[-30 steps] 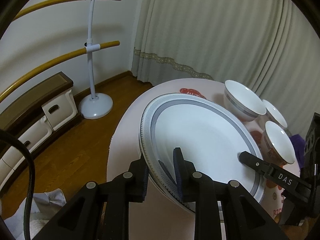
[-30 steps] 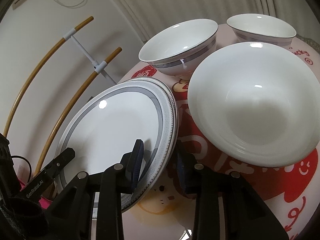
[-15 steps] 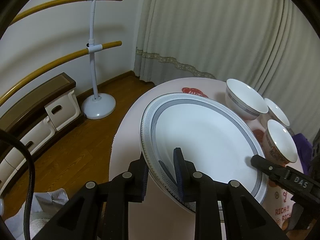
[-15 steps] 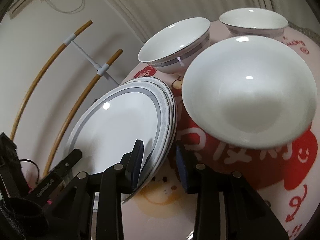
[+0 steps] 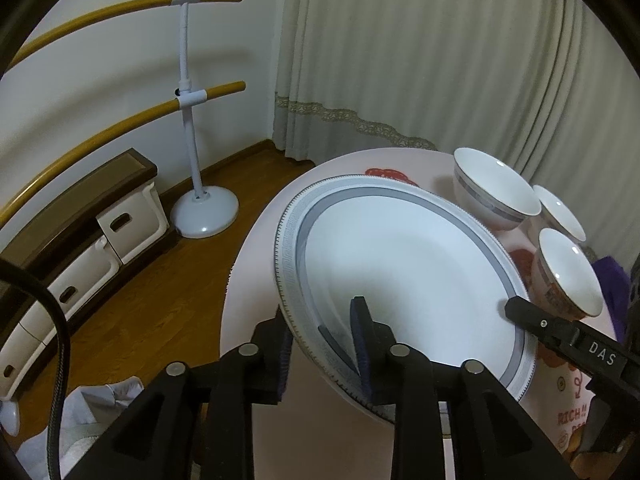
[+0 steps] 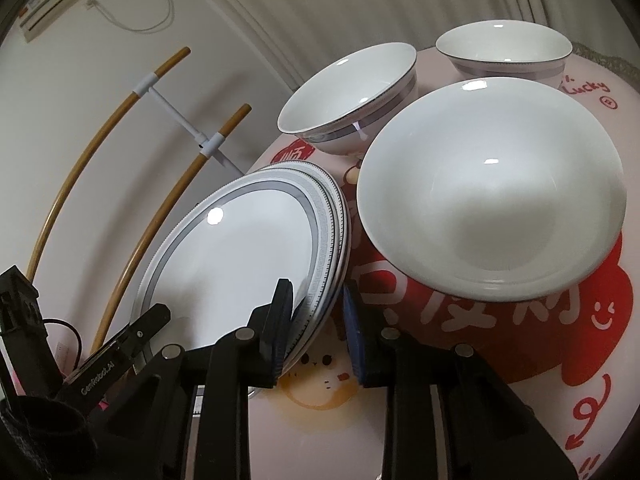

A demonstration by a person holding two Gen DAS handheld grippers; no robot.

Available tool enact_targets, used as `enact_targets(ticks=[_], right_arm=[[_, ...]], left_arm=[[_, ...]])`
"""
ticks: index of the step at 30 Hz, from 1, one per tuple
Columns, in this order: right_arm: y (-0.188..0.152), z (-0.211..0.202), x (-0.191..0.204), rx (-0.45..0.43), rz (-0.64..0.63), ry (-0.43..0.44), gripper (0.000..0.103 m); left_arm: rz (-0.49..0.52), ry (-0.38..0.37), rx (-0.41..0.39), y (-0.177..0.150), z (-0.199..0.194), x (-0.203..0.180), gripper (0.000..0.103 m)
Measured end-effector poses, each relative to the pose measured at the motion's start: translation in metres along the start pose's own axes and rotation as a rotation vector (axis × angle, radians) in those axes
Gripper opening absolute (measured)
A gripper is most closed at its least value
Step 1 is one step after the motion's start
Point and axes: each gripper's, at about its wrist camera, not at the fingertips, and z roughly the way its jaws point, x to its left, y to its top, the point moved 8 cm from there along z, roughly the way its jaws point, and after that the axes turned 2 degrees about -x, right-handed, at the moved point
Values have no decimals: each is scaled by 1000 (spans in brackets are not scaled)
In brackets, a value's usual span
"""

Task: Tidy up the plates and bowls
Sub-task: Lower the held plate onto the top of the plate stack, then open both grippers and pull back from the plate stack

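White bowls, three; stacked grey-rimmed plates, at least two.

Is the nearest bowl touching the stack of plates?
Apart. The right wrist view shows tablecloth between the nearest bowl and the stack of plates.

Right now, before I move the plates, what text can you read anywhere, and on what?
"DAS" on the right gripper's finger.
"GenRobot.AI" on the left gripper's finger.
"Lucky" on the tablecloth.
"RICH!!" on the tablecloth, by the plates.
Red Chinese characters under the nearest bowl: not legible to me.
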Motion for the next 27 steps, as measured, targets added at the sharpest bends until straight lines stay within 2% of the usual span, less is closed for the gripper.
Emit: enact_targets(ticks=[7,11,13,18,21,27], right_arm=[[0,3,-3,20,47,31,28],[-1,7,0,28,45,37,28],[-1,7,1,21,34,34,25],[-1,7,4,9,14,26,25],[-2,9,8,8,2,25,26],[-3,8,9,6,2,29,26]], left_arm=[[9,4,0,-1,-1,1,28],[4,0,1,-2,-1,2,28],[1,2,4,-2,-1,3,29],[-6,10,15,-3,-1,5,30],[0,-1,11,-1,-4,1,34],[1,-4,21,-4,-5,2,35]])
